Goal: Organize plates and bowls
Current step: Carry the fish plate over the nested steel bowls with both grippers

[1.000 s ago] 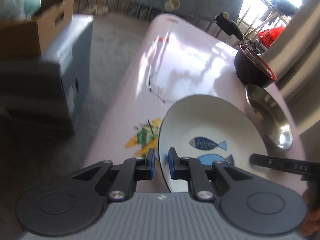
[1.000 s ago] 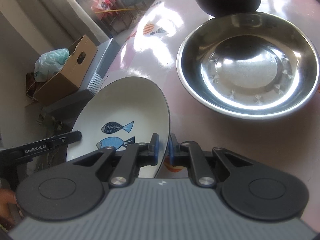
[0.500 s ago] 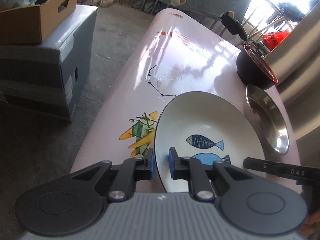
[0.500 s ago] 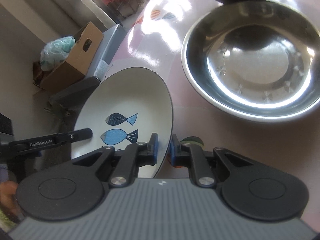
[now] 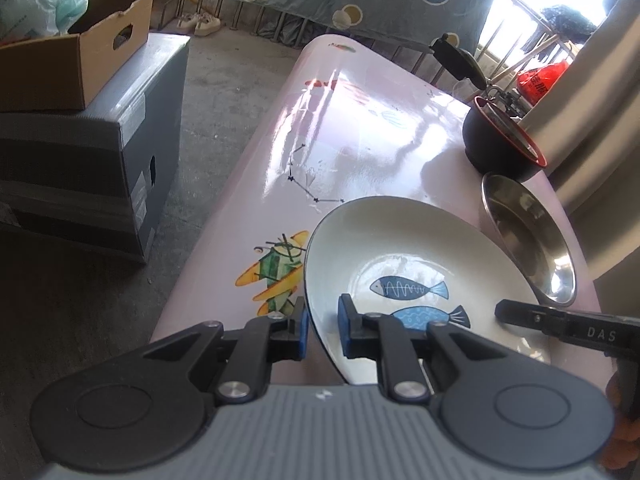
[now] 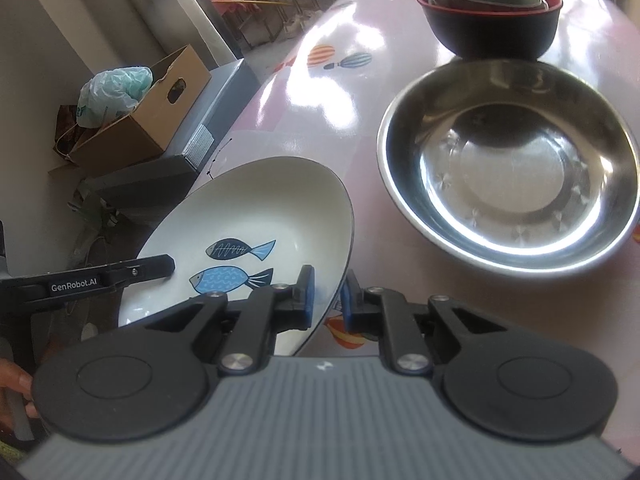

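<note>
Both our pairs of fingers pinch the plate (image 5: 404,256) by its rim: our left gripper (image 5: 322,326) on the near left edge, our right gripper (image 6: 327,294) on the opposite edge. We hold the plate tilted over the near end of the pink table (image 5: 360,136). Just beside it sits a steel bowl (image 6: 508,168), with a black bowl (image 6: 490,26) touching that bowl's far side
</note>
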Demonstrator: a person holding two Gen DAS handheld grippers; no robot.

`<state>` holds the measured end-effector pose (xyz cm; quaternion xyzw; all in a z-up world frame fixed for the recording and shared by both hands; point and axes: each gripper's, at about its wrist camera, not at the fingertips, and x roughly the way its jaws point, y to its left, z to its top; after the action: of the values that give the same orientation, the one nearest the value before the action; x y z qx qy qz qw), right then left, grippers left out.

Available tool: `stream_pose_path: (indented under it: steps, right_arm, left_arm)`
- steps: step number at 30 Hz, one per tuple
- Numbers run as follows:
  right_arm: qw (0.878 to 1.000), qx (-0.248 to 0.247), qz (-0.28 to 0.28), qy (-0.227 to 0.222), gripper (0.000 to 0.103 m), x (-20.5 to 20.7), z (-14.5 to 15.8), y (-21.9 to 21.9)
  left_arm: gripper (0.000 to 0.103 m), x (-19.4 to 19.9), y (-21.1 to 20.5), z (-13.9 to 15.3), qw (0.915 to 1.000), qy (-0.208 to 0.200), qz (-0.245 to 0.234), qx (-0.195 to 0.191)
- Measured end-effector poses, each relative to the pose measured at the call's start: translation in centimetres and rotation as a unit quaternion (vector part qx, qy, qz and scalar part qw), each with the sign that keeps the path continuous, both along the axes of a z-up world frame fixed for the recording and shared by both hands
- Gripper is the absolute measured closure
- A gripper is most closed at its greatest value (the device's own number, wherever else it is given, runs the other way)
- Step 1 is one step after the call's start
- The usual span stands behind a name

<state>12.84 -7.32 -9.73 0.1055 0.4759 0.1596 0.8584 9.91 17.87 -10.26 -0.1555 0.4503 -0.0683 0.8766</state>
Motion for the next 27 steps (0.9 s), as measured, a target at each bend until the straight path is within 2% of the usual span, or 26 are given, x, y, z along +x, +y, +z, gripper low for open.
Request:
stream_pose_path:
  steps: [6, 14, 27]
  right_arm:
    - [1.000, -0.012, 0.003, -0.021, 0.091, -0.1, 0.6, 0.2]
    - [1.000, -0.015, -0.002, -0.022, 0.091, -0.7, 0.7, -0.1]
    - [0.998, 0.002, -0.006, -0.066, 0.091, 0.0, 4.9, -0.8]
  left_arm:
    - [0.088, -0.3, -0.4, 0.5, 0.9998, -0.018, -0.004, 0.009]
    - [0.088, -0.8, -0.9, 1.0, 0.9995, -0.025, -0.011, 0.013]
    - [0.088, 0.3, -1.7, 5.9, 0.9965, -0.079, -0.006, 0.025]
